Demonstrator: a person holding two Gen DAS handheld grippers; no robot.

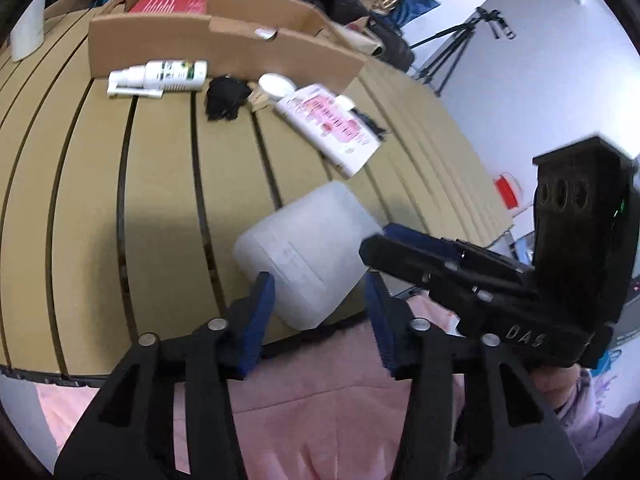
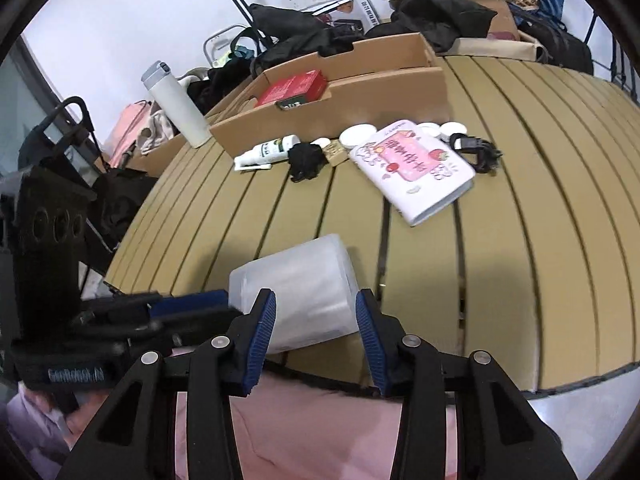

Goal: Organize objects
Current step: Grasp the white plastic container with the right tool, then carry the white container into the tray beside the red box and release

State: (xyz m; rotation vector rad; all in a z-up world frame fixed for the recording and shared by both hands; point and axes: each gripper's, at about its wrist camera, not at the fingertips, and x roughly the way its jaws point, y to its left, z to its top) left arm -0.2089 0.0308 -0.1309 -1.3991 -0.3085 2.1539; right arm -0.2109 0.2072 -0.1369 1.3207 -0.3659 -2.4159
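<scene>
Slatted tan table (image 2: pixel 520 240): near edge runs just behind both grippers; broad bare stretch between that edge and the clutter farther back.

Far side: open cardboard box (image 2: pixel 332 112) holding a red packet (image 2: pixel 294 87). In front of it lie a white spray bottle (image 1: pixel 160 76), black cloth (image 1: pixel 225 96), pink-and-white booklet (image 2: pixel 416 168), round white lids (image 2: pixel 356 135) and a black cable (image 2: pixel 478 152).

Translucent plastic container (image 1: pixel 308 252): on its side at the near edge.

Left gripper (image 1: pixel 320 312): blue pads apart, container's near end between them; contact unclear.

Right gripper (image 2: pixel 316 336): pads apart, flanking the container; grip cannot be told.
</scene>
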